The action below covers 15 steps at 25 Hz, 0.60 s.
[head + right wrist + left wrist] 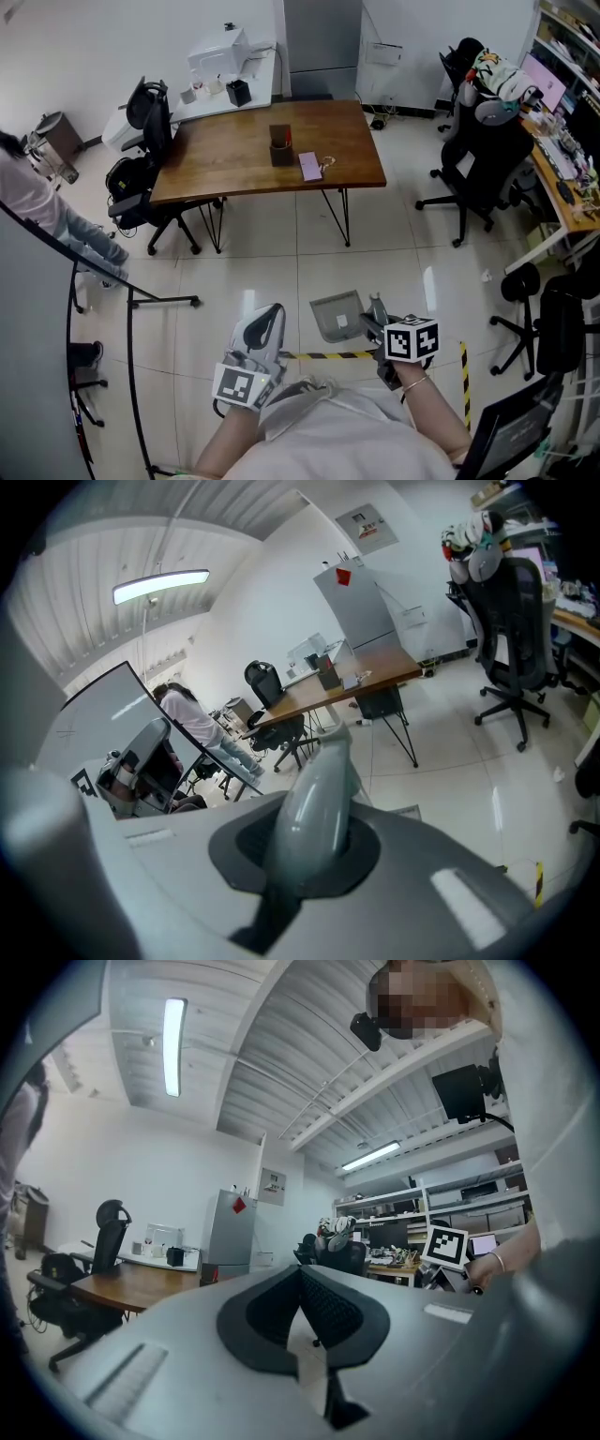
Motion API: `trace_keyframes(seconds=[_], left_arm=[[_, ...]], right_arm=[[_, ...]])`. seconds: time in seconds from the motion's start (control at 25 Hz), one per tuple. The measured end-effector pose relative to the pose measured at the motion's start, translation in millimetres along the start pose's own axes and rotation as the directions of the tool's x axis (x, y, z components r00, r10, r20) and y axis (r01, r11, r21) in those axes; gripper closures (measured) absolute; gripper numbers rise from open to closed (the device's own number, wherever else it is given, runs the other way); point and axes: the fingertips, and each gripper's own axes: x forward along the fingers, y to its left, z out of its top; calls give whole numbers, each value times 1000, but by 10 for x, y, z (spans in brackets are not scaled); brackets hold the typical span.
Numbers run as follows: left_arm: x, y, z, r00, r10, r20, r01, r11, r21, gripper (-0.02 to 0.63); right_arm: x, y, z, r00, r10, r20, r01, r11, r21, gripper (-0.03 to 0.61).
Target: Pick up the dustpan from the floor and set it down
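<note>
The grey dustpan (336,316) hangs in front of me over the tiled floor, its pan towards the table. My right gripper (377,317) is shut on its grey handle (314,799), which runs up between the jaws in the right gripper view; a corner of the pan (409,811) shows past it. My left gripper (262,330) is to the left of the dustpan, apart from it. Its jaws point level and are shut (302,1283), with nothing between the pads.
A wooden table (234,169) with small items stands ahead, with office chairs (473,159) to its right and left. A person (37,202) stands at far left by a wheeled frame (131,300). Yellow-black tape (323,355) marks the floor near me.
</note>
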Motion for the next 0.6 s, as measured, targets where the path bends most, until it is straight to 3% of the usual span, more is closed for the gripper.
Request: trace_keyframes(seconds=[0.32,0.6], left_arm=[[295,287,-216,999,13,-40,-13,1000,-14,598],[864,851,-301,997,-46,-58,43,998,-51,598]], right_arm=[[277,-267,114,999,-17,-39,18,1000,17,577],[764,-453,488,996,-61,-63,65,996,65,577]])
